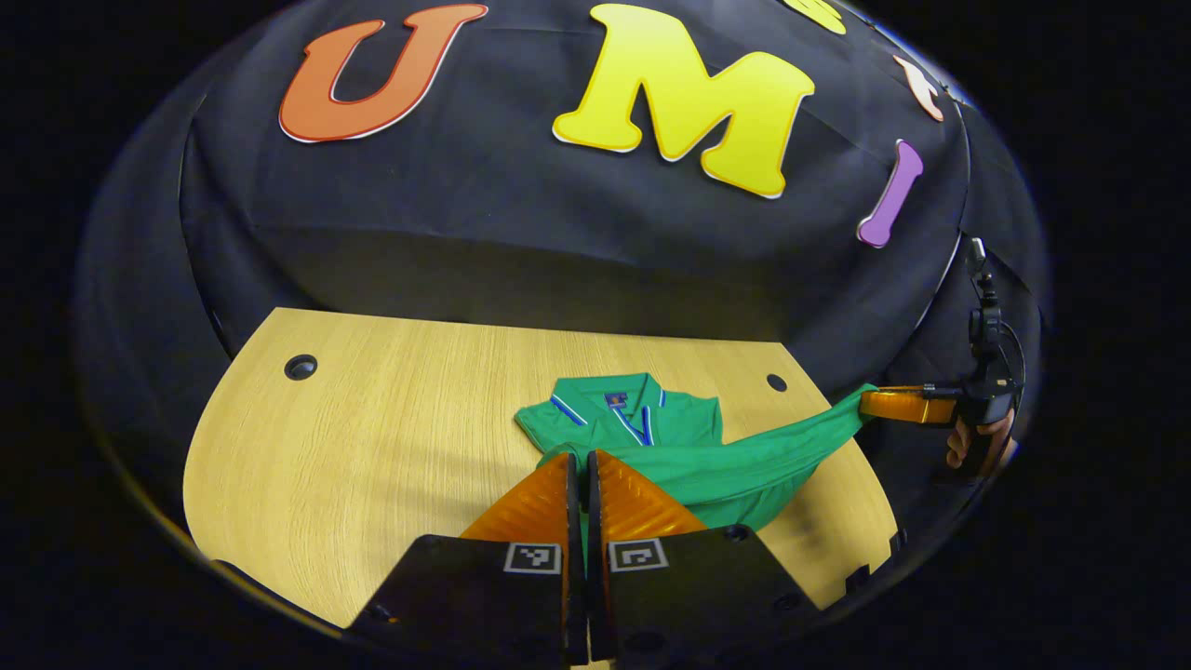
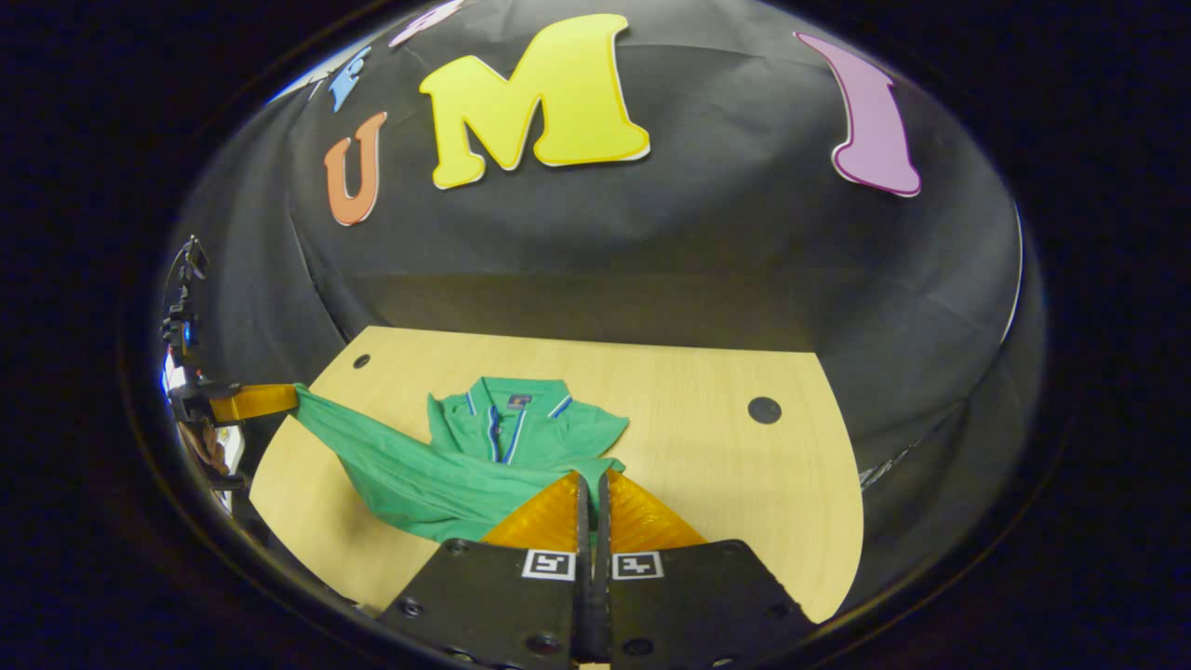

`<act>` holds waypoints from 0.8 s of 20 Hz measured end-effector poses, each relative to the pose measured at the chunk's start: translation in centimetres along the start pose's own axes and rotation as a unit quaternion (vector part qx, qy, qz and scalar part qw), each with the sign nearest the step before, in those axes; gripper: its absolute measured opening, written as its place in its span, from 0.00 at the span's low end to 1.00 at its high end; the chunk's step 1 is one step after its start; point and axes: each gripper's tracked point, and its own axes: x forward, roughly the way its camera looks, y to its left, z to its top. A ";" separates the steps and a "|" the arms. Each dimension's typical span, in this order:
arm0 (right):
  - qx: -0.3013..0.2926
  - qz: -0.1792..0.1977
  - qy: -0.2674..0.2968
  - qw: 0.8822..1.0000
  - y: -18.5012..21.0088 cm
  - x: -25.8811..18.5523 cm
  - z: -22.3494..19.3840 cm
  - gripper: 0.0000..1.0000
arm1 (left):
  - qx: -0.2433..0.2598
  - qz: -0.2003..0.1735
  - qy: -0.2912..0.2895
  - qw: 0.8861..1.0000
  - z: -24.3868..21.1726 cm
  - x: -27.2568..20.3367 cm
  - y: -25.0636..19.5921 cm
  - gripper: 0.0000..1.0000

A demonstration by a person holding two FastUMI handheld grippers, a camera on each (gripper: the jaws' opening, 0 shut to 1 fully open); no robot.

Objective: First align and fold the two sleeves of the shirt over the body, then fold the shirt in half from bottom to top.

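— Where's the shirt [image 1: 670, 447]?

— On the table [image 1: 372, 437], collar at the far side, hem lifted off the wood.

— Your grippers?

— My left gripper [image 1: 581, 462] is clenched on one hem corner, my right gripper [image 2: 592, 481] on the other, the cloth stretched taut between them.

Shirt [image 1: 707, 461] observed as bright green; collar and placket are trimmed in blue with a thin white line, and a small dark blue patch is seen inside the neck. Table [image 1: 372, 437] recorded as pale yellow wood grain, marked by two round black holes [image 1: 301, 367]. Square black-and-white coded markers [image 2: 547, 564] are noted on black gripper housings.
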 end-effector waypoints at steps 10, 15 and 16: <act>0.000 0.012 0.002 1.000 -2.4 12.1 4.9 0.00 | 0.005 0.026 0.007 1.000 1.5 11.6 4.0 0.06; 0.033 0.024 0.036 0.999 -3.4 18.1 2.3 0.00 | 0.019 0.045 0.013 0.999 -0.2 17.2 6.8 0.07; 0.038 0.024 0.039 0.998 -3.7 19.0 1.7 0.00 | 0.019 0.048 0.009 0.999 -0.5 18.3 7.1 0.07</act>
